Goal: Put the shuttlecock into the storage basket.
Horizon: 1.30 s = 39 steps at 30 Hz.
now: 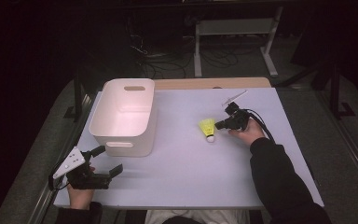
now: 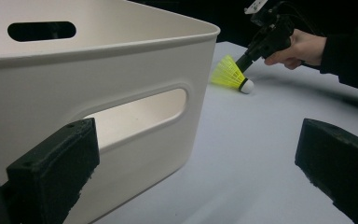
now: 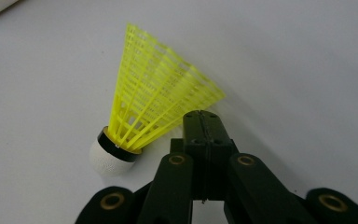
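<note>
— Shuttlecock (image 1: 208, 128) first: where does it sit from above?

— Just right of the frame's centre, on the table (image 1: 191, 172), cork toward the bottom of the picture, yellow skirt fanning up and left. My right gripper (image 1: 223, 124) comes at it from the right, tip at the skirt's edge. My left gripper (image 1: 108, 161) is at lower left, by the near wall of the bin (image 1: 123, 114), well apart from the shuttlecock. So the right hand is the nearer one.

— And from the left gripper view?

— My own jaws stand wide apart at the bottom corners, nothing between them. The bin takes up the left half; the shuttlecock (image 2: 233, 74) lies at upper right, with the right gripper (image 2: 243, 63) touching its skirt.

— Right gripper view?

— My jaws are pressed shut, pads flat together, holding nothing that I can see. The shuttlecock (image 3: 154, 112) lies just above and left of the tip, its long axis running from the cork at lower left up toward the open rim at upper right. I'd judge the jaws need to open before a pinch on the skirt.
</note>
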Each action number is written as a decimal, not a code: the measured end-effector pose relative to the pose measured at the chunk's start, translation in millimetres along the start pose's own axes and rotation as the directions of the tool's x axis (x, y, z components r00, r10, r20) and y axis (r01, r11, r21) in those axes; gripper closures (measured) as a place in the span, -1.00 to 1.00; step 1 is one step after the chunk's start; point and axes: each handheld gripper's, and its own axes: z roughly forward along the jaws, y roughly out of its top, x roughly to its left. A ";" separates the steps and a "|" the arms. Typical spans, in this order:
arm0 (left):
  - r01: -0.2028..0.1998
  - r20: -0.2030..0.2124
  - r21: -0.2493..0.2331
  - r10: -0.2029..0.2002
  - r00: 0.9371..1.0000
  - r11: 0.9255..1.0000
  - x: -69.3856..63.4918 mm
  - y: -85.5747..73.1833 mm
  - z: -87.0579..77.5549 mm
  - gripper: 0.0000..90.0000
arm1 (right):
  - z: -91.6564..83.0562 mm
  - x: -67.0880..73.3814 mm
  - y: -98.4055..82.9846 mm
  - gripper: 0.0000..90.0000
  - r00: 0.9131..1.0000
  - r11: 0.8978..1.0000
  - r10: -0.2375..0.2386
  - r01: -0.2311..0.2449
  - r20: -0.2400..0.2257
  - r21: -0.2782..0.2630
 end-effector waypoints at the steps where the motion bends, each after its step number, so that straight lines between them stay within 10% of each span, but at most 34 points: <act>1: 0.000 0.000 0.000 0.000 1.000 1.000 0.0 0.0 0.0 -1.00 | 0.7 0.8 0.7 0.98 1.000 1.000 0.002 -0.002 -0.001 0.000; 39: 0.000 0.002 0.001 0.000 1.000 1.000 0.1 0.1 0.4 -1.00 | 24.4 24.2 13.3 0.98 0.996 0.998 -0.056 0.057 -0.073 0.011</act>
